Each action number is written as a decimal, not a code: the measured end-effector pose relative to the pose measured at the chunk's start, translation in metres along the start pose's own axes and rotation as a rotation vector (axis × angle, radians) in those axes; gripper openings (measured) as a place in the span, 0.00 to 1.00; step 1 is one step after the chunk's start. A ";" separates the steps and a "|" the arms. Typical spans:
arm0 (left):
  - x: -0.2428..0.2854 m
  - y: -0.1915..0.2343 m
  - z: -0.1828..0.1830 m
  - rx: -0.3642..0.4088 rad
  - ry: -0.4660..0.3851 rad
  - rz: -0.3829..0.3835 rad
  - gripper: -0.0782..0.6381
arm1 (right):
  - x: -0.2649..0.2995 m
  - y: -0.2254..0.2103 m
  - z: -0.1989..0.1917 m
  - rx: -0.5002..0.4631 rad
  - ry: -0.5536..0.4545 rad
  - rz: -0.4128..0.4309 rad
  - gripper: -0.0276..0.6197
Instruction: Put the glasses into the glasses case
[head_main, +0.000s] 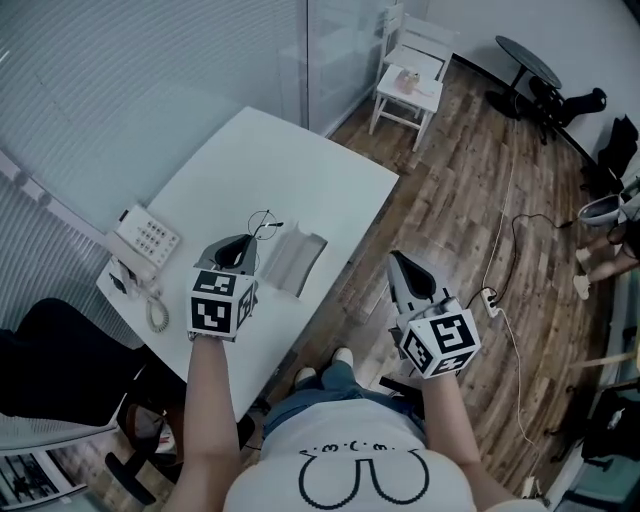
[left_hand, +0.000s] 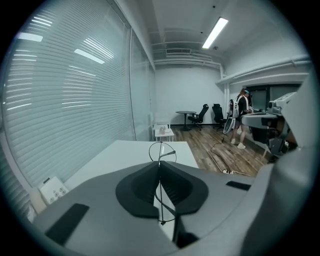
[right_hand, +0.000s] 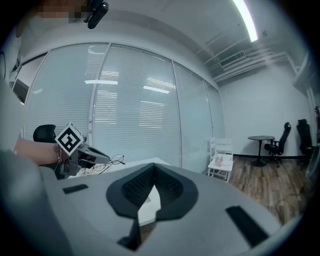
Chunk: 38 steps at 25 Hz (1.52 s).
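Observation:
Thin wire-rimmed glasses (head_main: 265, 224) hang above the white table (head_main: 300, 160), with my left gripper (head_main: 251, 243) shut on them. In the left gripper view a round lens (left_hand: 161, 152) sticks out past the closed jaws and a temple runs back between them. The open light-grey glasses case (head_main: 293, 259) lies on the table just right of that gripper. My right gripper (head_main: 398, 264) is off the table's right side over the floor, shut and holding nothing. From the right gripper view, the left gripper (right_hand: 102, 158) and the glasses (right_hand: 116, 160) show at the left.
A white desk telephone (head_main: 144, 240) sits at the table's left corner. A black office chair (head_main: 50, 360) stands at the left. A white chair (head_main: 410, 70) stands beyond the table. A power strip with cable (head_main: 490, 300) lies on the wooden floor. A person (left_hand: 243, 118) stands far off.

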<state>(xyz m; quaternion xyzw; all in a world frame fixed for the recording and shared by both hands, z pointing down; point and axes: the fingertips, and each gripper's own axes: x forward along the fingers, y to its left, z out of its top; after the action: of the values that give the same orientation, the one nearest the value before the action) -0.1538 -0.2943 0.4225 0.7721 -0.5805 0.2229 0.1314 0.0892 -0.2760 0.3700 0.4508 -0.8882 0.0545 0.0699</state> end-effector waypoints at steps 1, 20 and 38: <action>0.008 -0.006 0.001 0.004 0.005 -0.015 0.14 | -0.002 -0.006 -0.003 0.002 0.006 -0.015 0.06; 0.109 -0.065 -0.068 -0.019 0.214 -0.042 0.14 | -0.027 -0.073 -0.078 0.102 0.187 -0.158 0.06; 0.128 -0.082 -0.100 0.060 0.280 -0.043 0.22 | -0.036 -0.073 -0.104 0.126 0.243 -0.165 0.06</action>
<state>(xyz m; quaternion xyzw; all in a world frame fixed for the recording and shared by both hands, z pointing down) -0.0657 -0.3316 0.5775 0.7494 -0.5327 0.3427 0.1928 0.1772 -0.2733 0.4683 0.5161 -0.8279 0.1581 0.1526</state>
